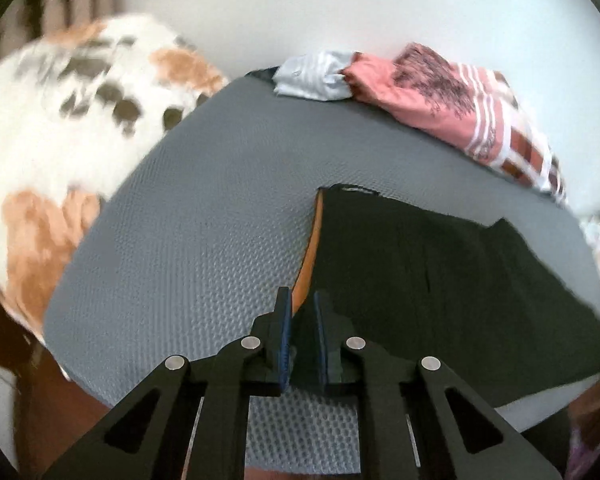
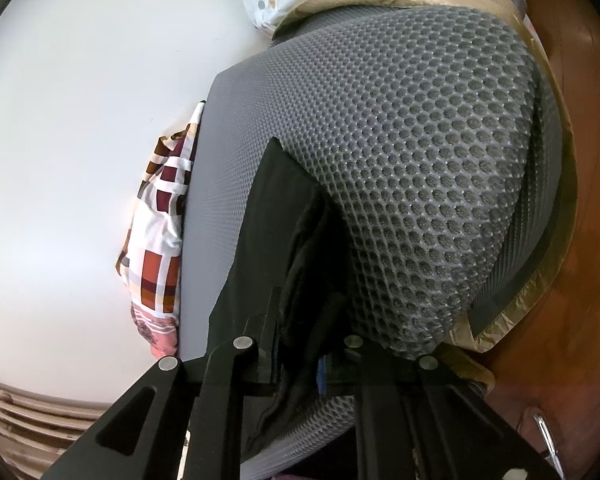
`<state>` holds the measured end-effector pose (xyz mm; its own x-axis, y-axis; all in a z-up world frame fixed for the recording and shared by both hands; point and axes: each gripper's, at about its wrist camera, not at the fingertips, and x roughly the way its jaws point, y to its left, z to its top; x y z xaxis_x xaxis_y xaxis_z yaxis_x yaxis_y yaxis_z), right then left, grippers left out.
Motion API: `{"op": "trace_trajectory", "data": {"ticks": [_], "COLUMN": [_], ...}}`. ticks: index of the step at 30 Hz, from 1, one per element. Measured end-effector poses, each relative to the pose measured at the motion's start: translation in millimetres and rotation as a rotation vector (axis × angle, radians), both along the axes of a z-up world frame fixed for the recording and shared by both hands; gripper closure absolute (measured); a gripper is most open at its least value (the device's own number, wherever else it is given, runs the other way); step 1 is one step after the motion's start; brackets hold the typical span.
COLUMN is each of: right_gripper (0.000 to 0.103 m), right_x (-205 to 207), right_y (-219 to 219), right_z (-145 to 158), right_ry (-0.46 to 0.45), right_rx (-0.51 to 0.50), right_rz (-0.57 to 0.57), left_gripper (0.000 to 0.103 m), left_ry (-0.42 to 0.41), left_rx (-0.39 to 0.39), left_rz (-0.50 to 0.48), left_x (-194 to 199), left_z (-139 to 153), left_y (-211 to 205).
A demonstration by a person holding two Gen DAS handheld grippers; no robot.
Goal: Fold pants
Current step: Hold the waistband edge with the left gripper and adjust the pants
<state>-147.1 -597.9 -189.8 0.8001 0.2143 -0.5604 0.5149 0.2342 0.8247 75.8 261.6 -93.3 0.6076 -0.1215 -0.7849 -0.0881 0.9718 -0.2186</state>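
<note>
The left gripper [image 1: 301, 312] pinches the black pants [image 1: 440, 264] at their orange-trimmed edge on the grey mat [image 1: 204, 216]; the right gripper [image 2: 300, 320] apparently clamps bunched pants fabric.

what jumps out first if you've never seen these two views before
The black pants lie spread on a grey honeycomb mat, with an orange stripe along their left edge. The left gripper pinches their near edge, and the right gripper has dark cloth bunched between its fingers. At the mat's far edge lies a pile of pink and checked clothes.
</note>
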Motion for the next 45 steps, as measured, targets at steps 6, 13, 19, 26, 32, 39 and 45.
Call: {"op": "trace_trajectory", "data": {"ticks": [6, 13, 19, 26, 32, 39, 45], "right_gripper": [0.093, 0.093, 0.093, 0.093, 0.093, 0.093, 0.094], "right_x": [-2.2, -1.1, -0.2, -1.9, -3.5, 0.3, -0.7], "right_y": [-1.4, -1.7, -1.6, 1.9, 7.7, 8.5, 8.6], "right_z": [-1.1, 0.1, 0.3, 0.6, -1.8, 1.3, -2.1], "right_ry": [0.000, 0.004, 0.005, -0.003, -0.018, 0.000, -0.021], "right_rx": [0.010, 0.018, 0.016, -0.002, 0.004, -0.010, 0.007], "right_rz": [-0.004, -0.008, -0.006, -0.011, 0.005, 0.018, 0.009], "left_gripper": [0.081, 0.061, 0.086, 0.091, 0.091, 0.091, 0.092], "left_ry": [0.176, 0.179, 0.137, -0.004, 0.143, 0.103, -0.018], "left_rx": [-0.206, -0.286, -0.105, 0.001, 0.026, 0.029, -0.005], "left_rz": [-0.008, -0.063, -0.081, -0.115, -0.074, -0.051, -0.036], "left_x": [-10.4, -5.3, -7.0, 10.9, 18.5, 12.8, 20.4], "left_z": [-35.5, -45.1, -27.3, 24.4, -39.4, -43.1, 2.3], "left_y": [20.2, 6.9, -12.5, -31.7, -12.6, -13.4, -17.9]}}
